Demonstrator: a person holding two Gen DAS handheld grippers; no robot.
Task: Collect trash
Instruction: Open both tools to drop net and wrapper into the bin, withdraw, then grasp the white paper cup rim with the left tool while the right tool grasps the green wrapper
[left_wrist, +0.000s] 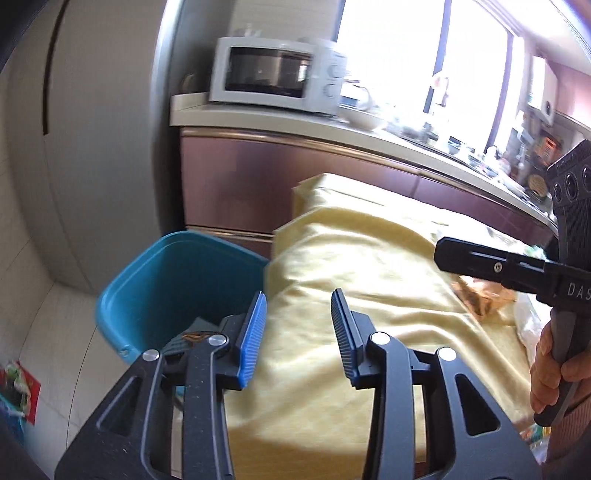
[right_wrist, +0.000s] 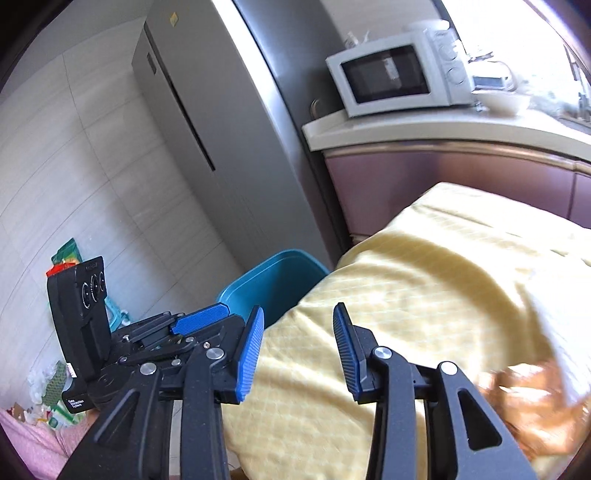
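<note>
Both the left gripper and right gripper gape empty; only the left view shows crumpled brown wrapper, at right, on yellow cloth.

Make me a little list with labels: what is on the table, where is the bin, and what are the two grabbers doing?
table cover: yellow cloth
bin: teal bin on the floor beside the table's end, something dark inside
trash on table: crumpled brown wrapper
trash on floor: packets near the wall
left gripper: open, nothing between the pads
right gripper: open, nothing between the pads
behind: white microwave on the counter
</note>
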